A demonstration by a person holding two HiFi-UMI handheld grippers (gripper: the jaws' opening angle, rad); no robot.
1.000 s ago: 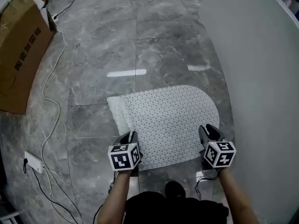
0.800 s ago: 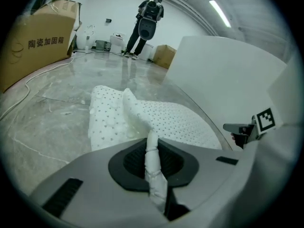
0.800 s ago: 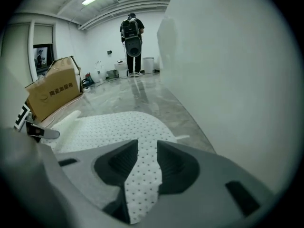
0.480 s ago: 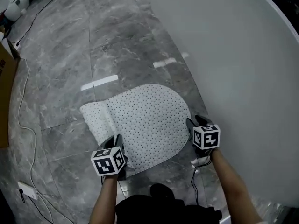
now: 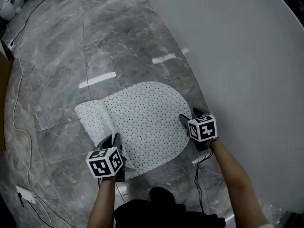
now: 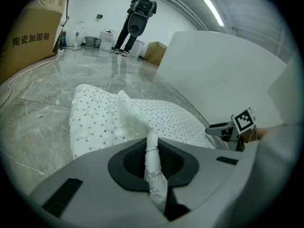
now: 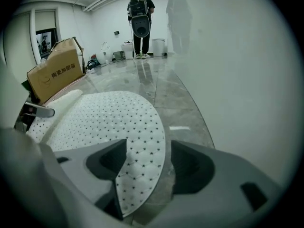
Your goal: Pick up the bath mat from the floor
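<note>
1. Two bare forearms reached forward and down from the bottom of the head view, each bearing a hand-held gripper topped by a cube with square markers.
2. The left hand-held gripper [image 5: 113, 140] pointed slantwise down, its jaws pinched narrow on a thin, limp ridge of the bath mat [image 5: 142, 120], which rose off the floor between them.
3. The right hand-held gripper [image 5: 186, 118] tilted down at the mat's near right edge. Its jaws had just been opening and stood wide, with the mat's rounded rim lying between them and the pads not pressing on it.
4. The bath mat was white and rubbery, peppered with small dark holes and faintly quilted in hexagons. It was straight at the near end and rounded at the far end, and its left strip was folded over, showing a bumpy underside.
5. It lay on the floor [image 5: 118, 42], glossy grey veined stone tiles, just beside a smooth white curved panel [image 5: 247, 70].
6. A thin white cable [image 5: 15, 122] wandered over the tiles at the left.
7. Farther off stood a brown cardboard box [image 7: 54, 72] and a person [image 7: 140, 18].
</note>
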